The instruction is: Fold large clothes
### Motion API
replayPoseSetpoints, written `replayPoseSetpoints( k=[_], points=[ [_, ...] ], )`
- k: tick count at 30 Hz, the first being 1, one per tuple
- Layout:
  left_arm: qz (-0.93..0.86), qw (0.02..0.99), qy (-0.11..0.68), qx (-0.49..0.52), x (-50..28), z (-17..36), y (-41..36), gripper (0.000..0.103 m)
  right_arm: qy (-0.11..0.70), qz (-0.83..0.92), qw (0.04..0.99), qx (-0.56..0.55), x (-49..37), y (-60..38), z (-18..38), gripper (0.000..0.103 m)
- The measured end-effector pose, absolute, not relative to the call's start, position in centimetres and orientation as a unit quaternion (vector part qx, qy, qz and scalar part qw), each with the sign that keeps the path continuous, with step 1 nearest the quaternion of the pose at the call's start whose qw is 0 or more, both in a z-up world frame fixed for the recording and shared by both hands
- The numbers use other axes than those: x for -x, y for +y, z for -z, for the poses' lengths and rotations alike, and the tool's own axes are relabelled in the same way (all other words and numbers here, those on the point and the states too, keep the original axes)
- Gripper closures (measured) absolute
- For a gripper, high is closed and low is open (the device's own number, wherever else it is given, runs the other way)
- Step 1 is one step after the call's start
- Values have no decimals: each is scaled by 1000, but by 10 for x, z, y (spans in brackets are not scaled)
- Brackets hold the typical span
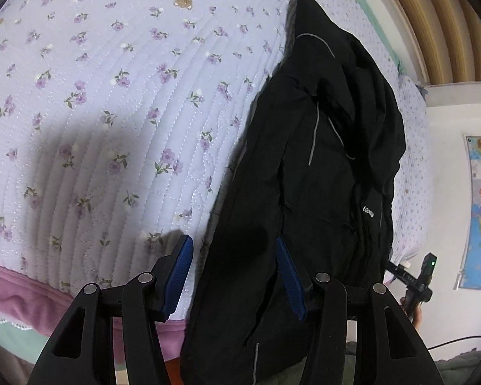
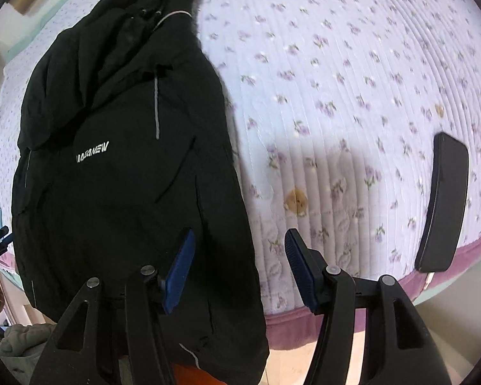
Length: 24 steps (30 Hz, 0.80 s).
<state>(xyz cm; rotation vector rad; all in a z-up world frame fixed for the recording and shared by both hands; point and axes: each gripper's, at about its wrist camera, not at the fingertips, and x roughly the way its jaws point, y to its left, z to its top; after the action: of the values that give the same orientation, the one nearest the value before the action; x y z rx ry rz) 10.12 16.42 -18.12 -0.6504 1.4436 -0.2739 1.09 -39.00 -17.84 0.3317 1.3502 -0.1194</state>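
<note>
Bedroom, with a floral quilt (image 1: 112, 102) spread flat as the folding surface. Black jacket (image 2: 118, 173) laid lengthwise on it, hood away, hem drooping over the near edge, probably to keep the body flat for folding. Left gripper (image 1: 234, 276) over one long side, right gripper (image 2: 239, 266) over the other; both half open, holding nothing. Dark phone (image 2: 442, 205) parked well aside, clear of the work.

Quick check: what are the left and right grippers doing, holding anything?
Left gripper: open, holding nothing, above the black jacket.
Right gripper: open, holding nothing, over the jacket's edge.
</note>
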Motion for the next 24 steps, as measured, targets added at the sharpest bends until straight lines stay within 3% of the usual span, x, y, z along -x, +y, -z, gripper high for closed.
replayPoseSetpoints(
  k=[17,18,19,24],
  points=[
    [114,674,679,268,-110,206,147,46,647,33,734,-204,16,-393,205,41],
    [127,674,678,264,-110,203,142,47,647,20,732,-213,15,-389,206,43],
    [152,669,675,270,-110,197,134,47,647,1,732,-215,14,-382,204,56],
    [290,651,614,340,-110,168,99,43,612,-92,762,-193,4,-343,166,58]
  ],
)
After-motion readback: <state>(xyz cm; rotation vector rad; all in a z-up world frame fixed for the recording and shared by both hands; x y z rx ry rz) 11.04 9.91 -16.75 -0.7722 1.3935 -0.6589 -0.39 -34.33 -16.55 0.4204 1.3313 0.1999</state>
